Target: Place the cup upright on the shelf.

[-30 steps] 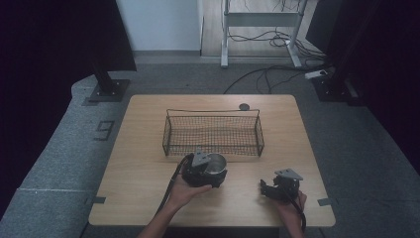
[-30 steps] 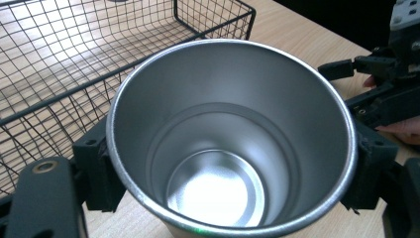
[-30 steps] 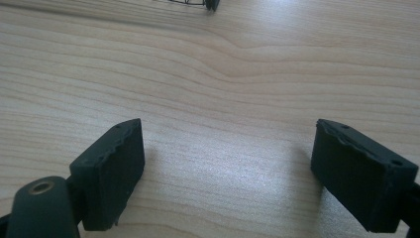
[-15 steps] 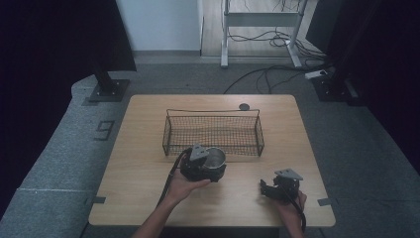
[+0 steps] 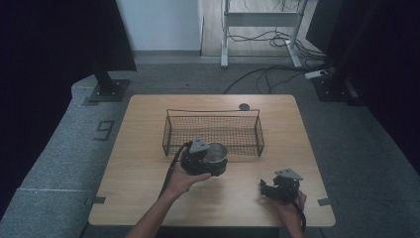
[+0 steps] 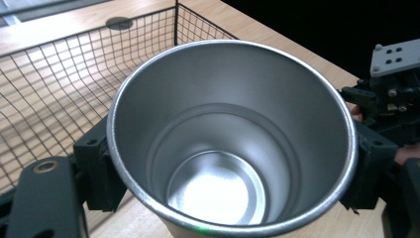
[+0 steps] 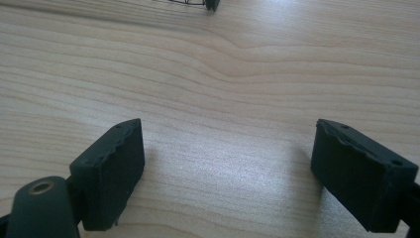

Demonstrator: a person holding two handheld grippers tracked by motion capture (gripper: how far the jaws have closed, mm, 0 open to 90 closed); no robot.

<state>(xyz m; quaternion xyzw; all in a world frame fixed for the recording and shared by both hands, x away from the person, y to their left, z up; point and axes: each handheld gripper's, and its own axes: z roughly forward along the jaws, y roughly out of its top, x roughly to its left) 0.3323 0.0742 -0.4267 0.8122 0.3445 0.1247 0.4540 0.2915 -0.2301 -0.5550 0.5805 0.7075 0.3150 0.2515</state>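
A steel cup stands upright between the jaws of my left gripper, just in front of the wire basket. In the left gripper view the open, empty cup sits between the two black pads, which press on its sides. The basket's mesh lies close behind it, with nothing inside. My right gripper rests low near the table's front right. Its jaws stand wide apart over bare wood with nothing between them.
The wooden table has a small dark round disc behind the basket. From the left gripper view, the right gripper shows off to the side. Dark stands and cables lie on the floor beyond the table.
My left gripper has lifted the cup a little and brought it nearer the basket's front wall. The right gripper has stayed put.
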